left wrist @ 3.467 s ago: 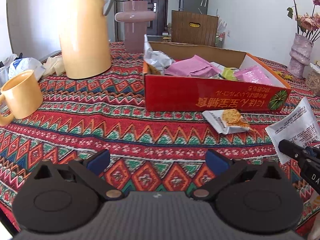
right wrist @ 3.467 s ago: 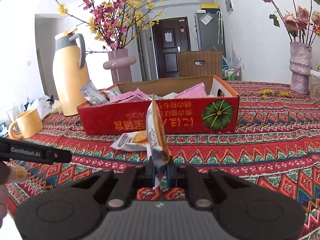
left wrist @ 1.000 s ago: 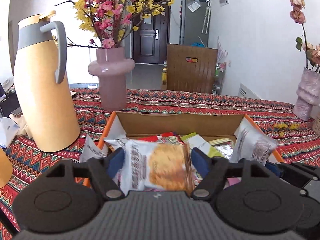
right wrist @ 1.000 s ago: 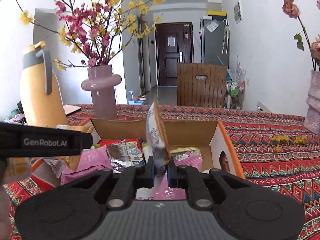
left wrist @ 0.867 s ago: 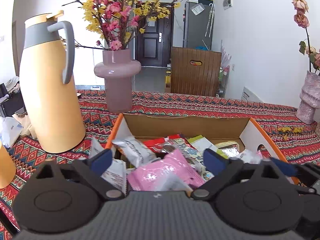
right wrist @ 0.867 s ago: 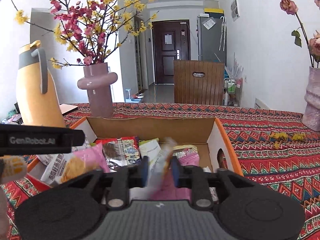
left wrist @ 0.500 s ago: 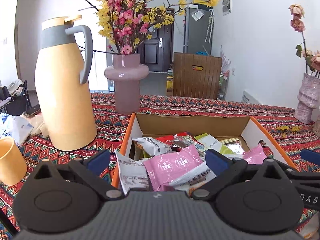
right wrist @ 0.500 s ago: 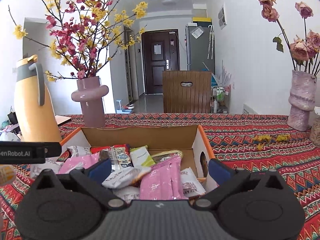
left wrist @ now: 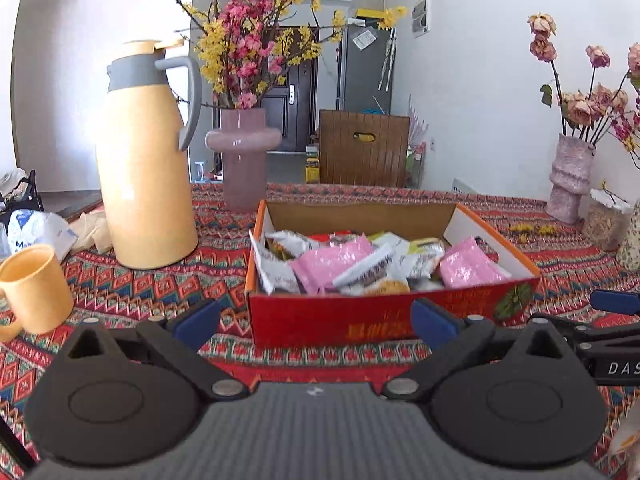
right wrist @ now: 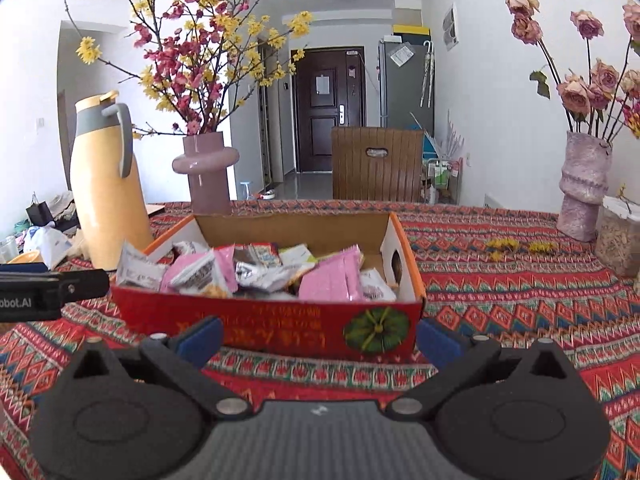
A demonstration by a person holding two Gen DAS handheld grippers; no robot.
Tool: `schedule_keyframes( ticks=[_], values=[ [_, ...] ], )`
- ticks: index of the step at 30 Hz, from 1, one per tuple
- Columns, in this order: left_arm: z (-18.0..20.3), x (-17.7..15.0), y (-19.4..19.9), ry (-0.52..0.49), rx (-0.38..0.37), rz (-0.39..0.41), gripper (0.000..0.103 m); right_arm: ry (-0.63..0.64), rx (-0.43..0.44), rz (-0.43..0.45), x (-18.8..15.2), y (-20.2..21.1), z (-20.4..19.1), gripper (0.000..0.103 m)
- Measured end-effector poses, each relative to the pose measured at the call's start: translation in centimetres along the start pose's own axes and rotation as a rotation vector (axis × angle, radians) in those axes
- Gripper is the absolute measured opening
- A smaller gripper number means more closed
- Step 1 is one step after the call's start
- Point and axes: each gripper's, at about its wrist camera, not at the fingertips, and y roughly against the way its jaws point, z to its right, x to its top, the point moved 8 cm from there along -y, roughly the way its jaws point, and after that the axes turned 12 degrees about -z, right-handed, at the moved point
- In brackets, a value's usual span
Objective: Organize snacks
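Note:
A red cardboard box (left wrist: pixel 360 320) with orange rims sits on the patterned tablecloth, full of snack packets: pink ones (left wrist: pixel 332 262), white and silver ones, and a cracker packet (left wrist: pixel 386 286) at the front. It also shows in the right wrist view (right wrist: pixel 280 320) with its pink packets (right wrist: pixel 332 278). My left gripper (left wrist: pixel 316 318) is open and empty, just in front of the box. My right gripper (right wrist: pixel 318 338) is open and empty, also in front of the box. Each gripper's tip shows at the edge of the other's view.
A tall yellow thermos jug (left wrist: pixel 146 176) and a yellow mug (left wrist: pixel 34 290) stand left of the box. A pink vase with blossoms (left wrist: pixel 244 156) stands behind it. A textured vase with dried roses (right wrist: pixel 584 184) and a jar (right wrist: pixel 618 236) stand at the far right.
Both grippers opened and dropped their cracker packets into the box, then drew back from above the box to its front side.

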Motion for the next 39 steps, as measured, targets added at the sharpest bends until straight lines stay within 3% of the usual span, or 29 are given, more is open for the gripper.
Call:
schedule_keyframes(
  ticks=[14, 39],
  values=[
    [-0.1, -5.4, -0.1, -0.002, -0.02, -0.1, 0.103, -0.046, 0.028, -0.098, -4.9, -0.5, 0.3, 0.103],
    [0.1, -6.0, 0.0, 0.01, -0.025, -0.111, 0.103, -0.059, 0.033, -0.115, -5.7, -0.6, 0.3, 0.103]
  ],
)
